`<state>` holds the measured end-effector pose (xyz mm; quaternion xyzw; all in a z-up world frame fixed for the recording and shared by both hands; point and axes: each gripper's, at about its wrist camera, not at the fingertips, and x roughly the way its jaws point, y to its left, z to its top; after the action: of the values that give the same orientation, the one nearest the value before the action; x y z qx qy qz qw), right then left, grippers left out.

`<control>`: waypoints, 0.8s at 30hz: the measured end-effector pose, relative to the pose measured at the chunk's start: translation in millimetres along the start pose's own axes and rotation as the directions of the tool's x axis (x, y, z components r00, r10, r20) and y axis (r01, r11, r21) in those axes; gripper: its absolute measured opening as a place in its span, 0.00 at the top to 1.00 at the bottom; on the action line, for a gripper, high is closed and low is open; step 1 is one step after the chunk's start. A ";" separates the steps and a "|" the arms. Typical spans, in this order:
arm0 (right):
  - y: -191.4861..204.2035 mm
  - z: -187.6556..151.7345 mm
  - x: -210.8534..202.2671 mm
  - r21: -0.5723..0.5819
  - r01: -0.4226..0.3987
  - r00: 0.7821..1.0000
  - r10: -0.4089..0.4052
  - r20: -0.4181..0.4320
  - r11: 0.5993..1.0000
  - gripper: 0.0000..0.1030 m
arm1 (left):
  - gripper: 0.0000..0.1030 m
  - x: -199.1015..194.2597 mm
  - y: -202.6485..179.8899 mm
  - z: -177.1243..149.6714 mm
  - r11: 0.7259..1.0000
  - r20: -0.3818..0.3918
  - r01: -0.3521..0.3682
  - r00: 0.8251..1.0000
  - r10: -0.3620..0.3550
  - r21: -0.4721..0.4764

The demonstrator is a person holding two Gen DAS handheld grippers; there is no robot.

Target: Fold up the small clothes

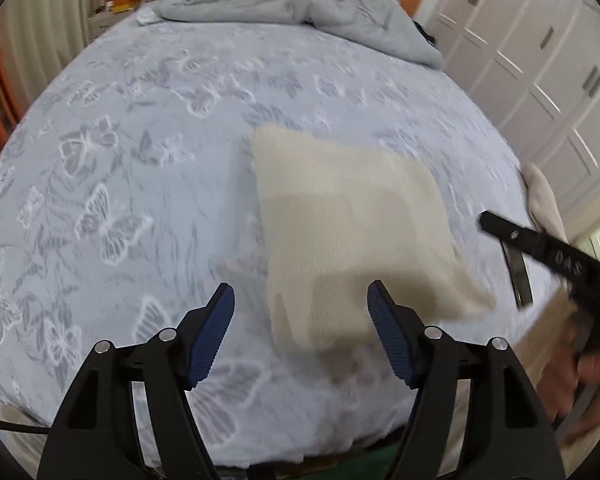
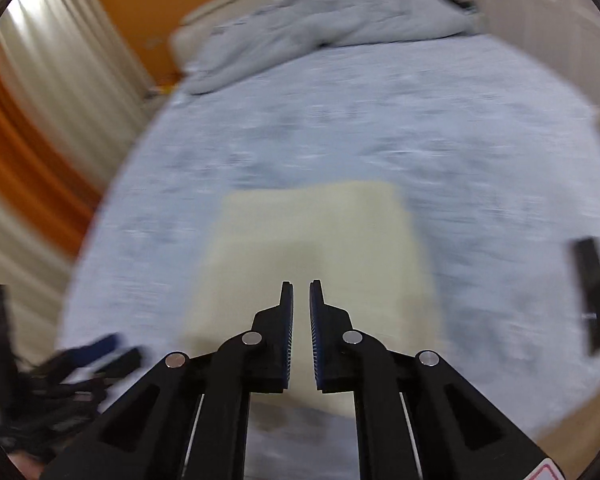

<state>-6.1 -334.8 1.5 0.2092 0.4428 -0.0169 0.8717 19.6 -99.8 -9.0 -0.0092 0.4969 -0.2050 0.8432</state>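
Fingers of the left gripper (image 1: 300, 300) stand apart with nothing between them. The right gripper (image 2: 301, 286) has its fingers almost together, and they hold nothing. A cream cloth (image 1: 352, 236), folded into a rough square, lies flat on the bed (image 1: 140, 160). It sits just ahead of both grippers, a bit to the right of the left one and straight in front of the right one. Neither touches it. The right gripper looks better lined up for the next fold or press.
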 end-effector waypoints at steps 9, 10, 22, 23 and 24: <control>38.0 -33.1 97.0 -0.105 0.013 0.960 -0.042 -0.278 0.994 0.95 | 0.35 4.8 41.9 -2.5 0.991 -0.061 -0.115 0.992 0.112 -0.060; 43.8 -24.5 83.7 -0.082 0.000 0.970 -0.020 -0.244 0.997 0.95 | 0.35 4.3 45.8 -5.5 0.990 -0.060 -0.128 0.990 0.125 -0.056; 107.7 -27.6 85.6 -0.198 -0.030 0.975 -0.014 -0.220 0.980 0.94 | 0.35 5.5 57.2 -17.7 0.985 -0.088 -0.156 0.985 0.150 -0.070; 107.8 -27.8 76.4 -0.197 -0.036 0.978 -0.006 -0.210 0.980 0.94 | 0.34 6.2 59.4 -18.3 0.985 -0.092 -0.159 0.984 0.152 -0.073; 106.0 -31.5 75.1 -0.204 -0.026 0.976 -0.020 -0.218 0.979 0.94 | 0.35 6.7 60.6 -18.8 0.985 -0.093 -0.158 0.984 0.151 -0.076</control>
<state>38.3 -214.5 -36.3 0.1194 0.5350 0.0532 0.8347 26.9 -43.2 -37.5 0.0034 0.5404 -0.1185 0.8330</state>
